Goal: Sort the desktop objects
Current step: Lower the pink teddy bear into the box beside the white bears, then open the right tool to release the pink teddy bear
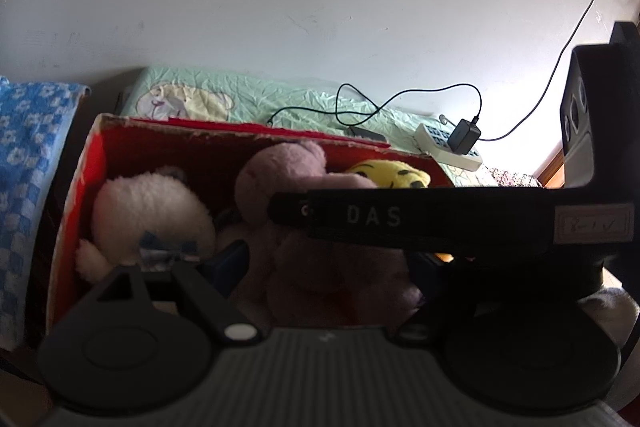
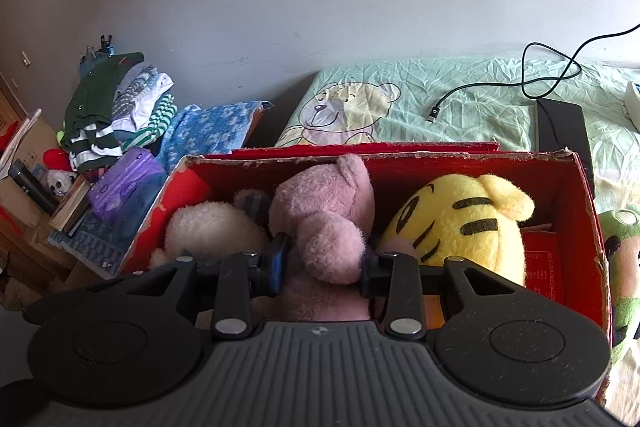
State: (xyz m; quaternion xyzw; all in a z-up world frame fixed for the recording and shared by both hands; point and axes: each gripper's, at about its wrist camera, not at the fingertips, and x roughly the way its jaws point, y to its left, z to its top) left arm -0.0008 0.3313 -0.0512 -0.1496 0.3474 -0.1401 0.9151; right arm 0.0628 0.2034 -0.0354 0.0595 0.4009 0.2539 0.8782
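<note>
Three soft toys in the red box [image 2: 584, 211]: one white bear [image 2: 212, 227] at left, one pink bear [image 2: 320, 211] in the middle, one yellow tiger [image 2: 460, 223] at right. The box sits on a bed with a green sheet [image 2: 480, 99].

Right tool [image 2: 324, 267]: fingers clamped on the pink bear's body, one each side.

Left tool [image 1: 236, 267]: only its left finger shows, and the right tool's black body crosses the frame, so I cannot tell its state.

Right view only: one green toy [image 2: 624, 267] outside the box, cut off by the frame edge; a clothes pile [image 2: 116, 107]. Left view only: one charger [image 1: 464, 135] plugged into a power strip [image 1: 440, 143]. The tiger is mostly hidden there.
</note>
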